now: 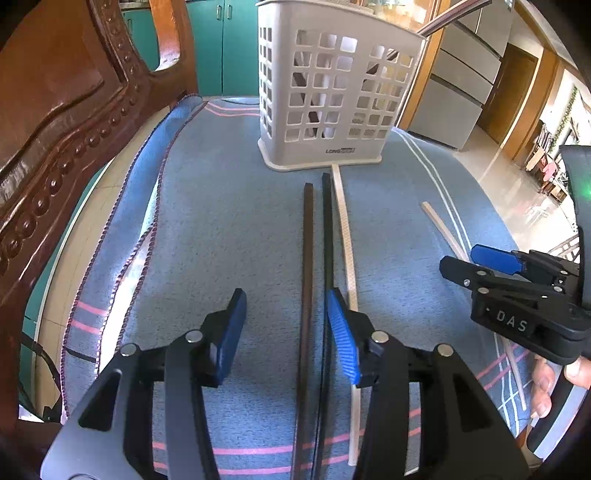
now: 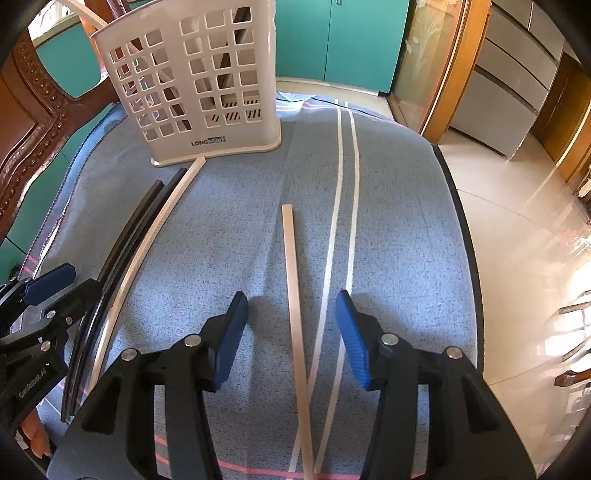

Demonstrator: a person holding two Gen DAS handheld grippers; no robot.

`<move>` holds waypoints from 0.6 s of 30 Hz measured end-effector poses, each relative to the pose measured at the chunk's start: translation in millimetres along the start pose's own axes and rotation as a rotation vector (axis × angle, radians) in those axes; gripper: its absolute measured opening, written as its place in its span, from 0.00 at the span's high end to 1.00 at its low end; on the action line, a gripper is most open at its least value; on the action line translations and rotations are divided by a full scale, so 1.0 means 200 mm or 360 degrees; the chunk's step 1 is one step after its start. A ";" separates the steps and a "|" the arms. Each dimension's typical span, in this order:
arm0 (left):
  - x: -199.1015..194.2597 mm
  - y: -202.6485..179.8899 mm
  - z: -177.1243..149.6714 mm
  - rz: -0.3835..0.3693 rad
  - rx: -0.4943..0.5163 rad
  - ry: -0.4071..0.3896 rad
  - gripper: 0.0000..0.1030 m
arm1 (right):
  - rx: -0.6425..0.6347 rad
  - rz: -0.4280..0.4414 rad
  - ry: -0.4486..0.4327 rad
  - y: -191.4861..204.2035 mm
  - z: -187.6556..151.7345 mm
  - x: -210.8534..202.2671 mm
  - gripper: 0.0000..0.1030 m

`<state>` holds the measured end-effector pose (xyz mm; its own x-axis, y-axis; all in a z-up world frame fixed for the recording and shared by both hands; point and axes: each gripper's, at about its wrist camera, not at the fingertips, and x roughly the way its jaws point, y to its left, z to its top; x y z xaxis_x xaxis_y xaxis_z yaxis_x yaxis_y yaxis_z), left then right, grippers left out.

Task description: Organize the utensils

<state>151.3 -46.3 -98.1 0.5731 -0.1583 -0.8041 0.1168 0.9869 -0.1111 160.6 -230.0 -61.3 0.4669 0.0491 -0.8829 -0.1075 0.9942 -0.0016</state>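
A white perforated utensil basket (image 1: 332, 92) (image 2: 199, 85) stands upright at the far side of the blue cloth, with dark sticks and a metal handle (image 1: 454, 14) inside it. In front of it a brown chopstick (image 1: 307, 258), a black chopstick (image 1: 328, 240) and a pale chopstick (image 1: 345, 229) lie side by side. My left gripper (image 1: 285, 299) (image 2: 48, 291) is open, with the brown and black ones between its fingers and unpressed. A second pale chopstick (image 2: 291, 277) (image 1: 443, 229) lies alone to the right. My right gripper (image 2: 291, 299) (image 1: 480, 266) is open astride it.
The blue striped cloth (image 1: 221, 221) covers a round table whose dark edge (image 2: 461, 221) curves along the right. A carved wooden chair back (image 1: 55, 110) rises close on the left. Teal cabinets (image 2: 351, 37) and tiled floor lie beyond. A person's fingers (image 1: 546, 387) hold the right gripper's handle.
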 end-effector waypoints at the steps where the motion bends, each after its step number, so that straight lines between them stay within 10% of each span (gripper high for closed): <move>1: -0.01 0.00 0.00 -0.0009 0.0004 -0.0006 0.53 | 0.0001 0.0001 -0.0001 0.00 0.00 0.00 0.51; 7: -0.02 -0.02 0.00 -0.0074 0.0012 -0.0010 0.47 | 0.0009 -0.0002 -0.0017 -0.01 0.00 0.00 0.52; 11: -0.02 -0.03 0.00 -0.0065 0.0020 0.0005 0.46 | 0.0015 0.0007 -0.0035 -0.01 0.00 -0.01 0.86; 18: 0.00 -0.06 0.00 -0.0069 0.0056 0.0002 0.45 | 0.0059 0.0053 -0.0024 -0.05 0.01 -0.01 0.91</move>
<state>149.9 -57.3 -96.0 0.5660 -0.2010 -0.7995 0.1702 0.9774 -0.1253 162.5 -239.0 -58.2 0.4769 0.0833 -0.8750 -0.0909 0.9948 0.0452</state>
